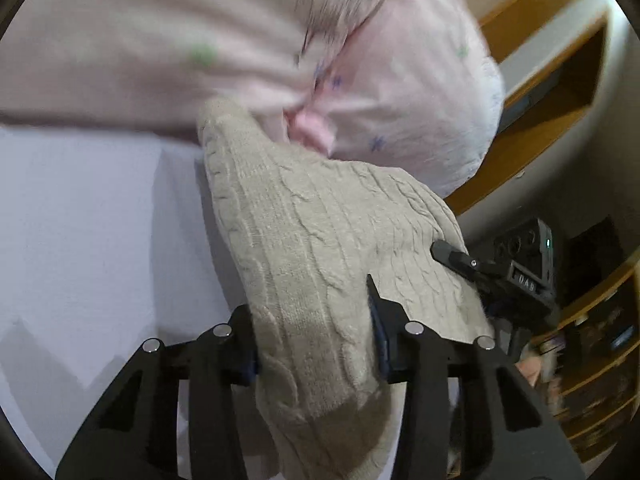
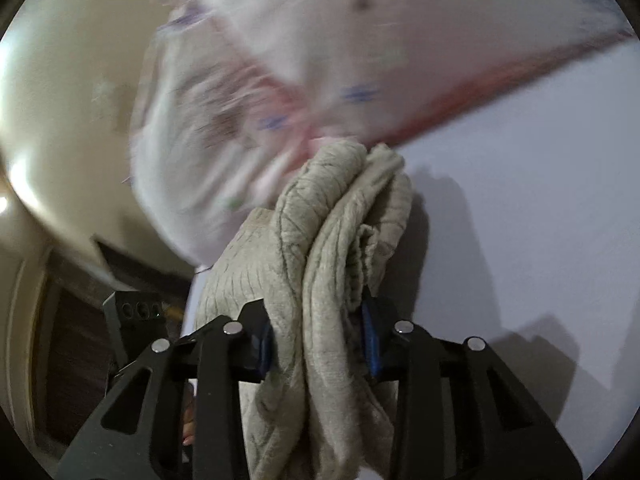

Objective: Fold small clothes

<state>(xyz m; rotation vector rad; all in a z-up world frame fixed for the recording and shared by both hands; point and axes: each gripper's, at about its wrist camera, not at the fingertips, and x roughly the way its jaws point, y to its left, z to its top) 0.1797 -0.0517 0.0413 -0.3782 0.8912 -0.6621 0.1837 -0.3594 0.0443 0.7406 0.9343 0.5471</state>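
Both jaws clamp the beige knit sweater (image 1: pixel 312 248): left gripper (image 1: pixel 316 336) on a flat part, right gripper (image 2: pixel 320 344) on a bunched wad. Sweater's lifted off the white surface (image 1: pixel 88 220), w/ a pink cloth (image 1: pixel 248 40) behind, blurred. Looks like mid-fold; laying flat & smoothing still to do.

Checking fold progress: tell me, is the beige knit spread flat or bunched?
Bunched, not flat: the beige knit hangs in thick gathered folds, clamped by the right gripper and left gripper.
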